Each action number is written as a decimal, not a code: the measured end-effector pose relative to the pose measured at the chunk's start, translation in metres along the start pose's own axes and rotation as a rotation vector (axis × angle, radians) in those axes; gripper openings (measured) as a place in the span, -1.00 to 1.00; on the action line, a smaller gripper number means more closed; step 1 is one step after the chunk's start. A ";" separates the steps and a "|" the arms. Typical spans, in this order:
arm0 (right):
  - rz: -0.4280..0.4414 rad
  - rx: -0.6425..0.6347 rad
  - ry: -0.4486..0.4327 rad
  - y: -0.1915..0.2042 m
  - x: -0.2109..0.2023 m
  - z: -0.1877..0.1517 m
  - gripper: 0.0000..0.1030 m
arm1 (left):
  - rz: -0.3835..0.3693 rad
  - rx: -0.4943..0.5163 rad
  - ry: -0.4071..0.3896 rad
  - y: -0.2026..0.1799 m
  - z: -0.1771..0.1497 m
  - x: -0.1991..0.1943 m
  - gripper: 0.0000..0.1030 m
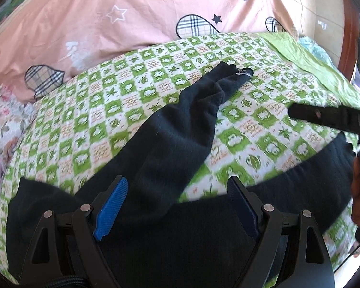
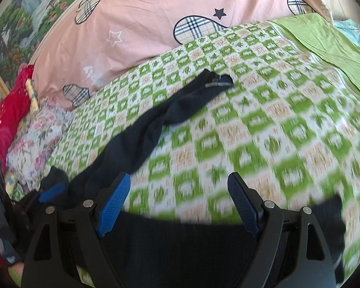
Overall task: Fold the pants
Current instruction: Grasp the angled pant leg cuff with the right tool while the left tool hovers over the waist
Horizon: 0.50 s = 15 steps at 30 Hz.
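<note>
Below, dark pants [image 1: 180,129] on checked bedsheet [image 1: 264,120], both grippers [image 1: 177,206] [image 2: 178,204] spread

Your dark navy cloth pants [image 1: 180,129] lay on the green-checked cotton bedsheet [image 1: 264,124], one leg running toward one o'clock. The pink plaid-heart quilt [image 1: 132,19] sat behind at twelve, the floral fabric bundle [image 2: 36,139] at nine.
</note>
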State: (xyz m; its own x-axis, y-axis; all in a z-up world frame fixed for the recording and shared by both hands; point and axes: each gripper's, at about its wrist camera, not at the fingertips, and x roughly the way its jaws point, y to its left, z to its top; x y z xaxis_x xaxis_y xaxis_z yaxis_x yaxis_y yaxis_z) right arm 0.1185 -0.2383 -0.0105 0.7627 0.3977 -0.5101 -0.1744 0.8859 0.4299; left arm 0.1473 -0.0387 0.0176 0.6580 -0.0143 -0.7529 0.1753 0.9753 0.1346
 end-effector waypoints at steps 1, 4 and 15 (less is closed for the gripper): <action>0.007 0.020 -0.001 -0.004 0.006 0.008 0.62 | -0.003 0.007 0.002 -0.002 0.005 0.005 0.66; 0.023 0.087 -0.001 -0.018 0.023 0.031 0.62 | -0.011 0.034 0.012 -0.006 0.019 0.020 0.66; 0.033 0.288 0.062 -0.064 0.095 0.087 0.14 | -0.062 0.092 0.057 -0.016 0.052 0.074 0.66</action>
State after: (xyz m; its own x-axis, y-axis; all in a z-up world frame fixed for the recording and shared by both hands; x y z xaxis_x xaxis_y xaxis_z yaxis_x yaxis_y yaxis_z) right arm 0.2563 -0.2779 -0.0218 0.7186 0.4467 -0.5330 -0.0077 0.7715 0.6362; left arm 0.2315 -0.0670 -0.0070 0.6013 -0.0590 -0.7968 0.2827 0.9485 0.1431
